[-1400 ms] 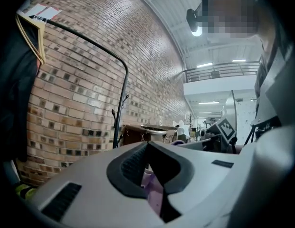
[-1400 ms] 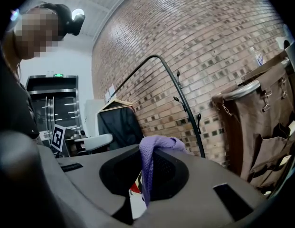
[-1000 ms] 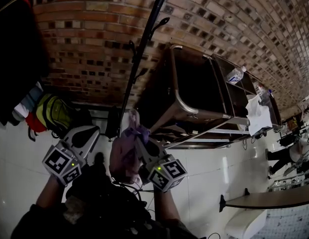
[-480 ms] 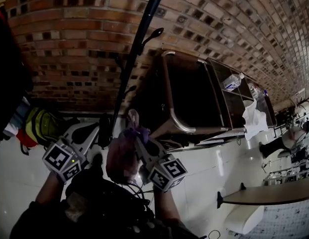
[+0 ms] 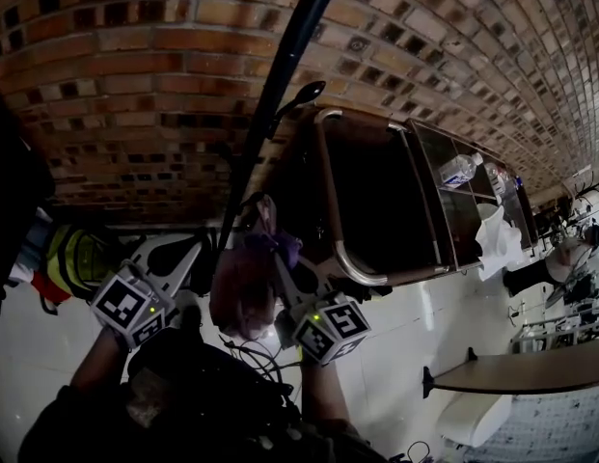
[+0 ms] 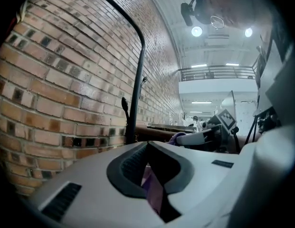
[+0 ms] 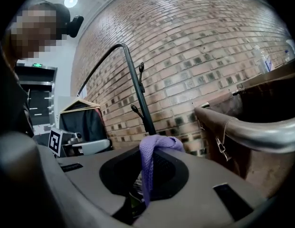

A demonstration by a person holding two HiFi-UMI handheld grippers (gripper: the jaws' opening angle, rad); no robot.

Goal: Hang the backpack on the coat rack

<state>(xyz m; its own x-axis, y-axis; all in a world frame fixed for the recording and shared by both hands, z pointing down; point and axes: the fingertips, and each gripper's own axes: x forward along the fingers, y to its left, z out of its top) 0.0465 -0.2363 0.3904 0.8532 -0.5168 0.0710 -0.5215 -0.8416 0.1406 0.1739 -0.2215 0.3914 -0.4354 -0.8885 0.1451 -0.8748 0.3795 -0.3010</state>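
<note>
In the head view, the left gripper [image 5: 198, 251] is pinching the side of the purple backpack [image 5: 241, 292] in the lower middle of the frame. Just right of it, the right gripper [image 5: 282, 263] is gripping the strap [image 5: 272, 241], which is sticking up above the bag. The backpack is hanging between them, touching both. It sits at the lower end of the black coat rack [image 5: 280, 75], whose pole is slanting down from top centre across the brick wall [image 5: 135, 75]. A cart [image 5: 338, 220] is standing to the right, carrying a bottle [image 5: 458, 170].

In the left gripper view, the jaws are pressing together on a fold of purple backpack fabric [image 6: 154, 194] at lower centre. The coat rack [image 6: 136, 94] is rising left of centre.

In the right gripper view, the jaws are clamping the strap [image 7: 147, 165], which is looping over their tips at centre. The coat rack [image 7: 137, 89] is standing behind.
</note>
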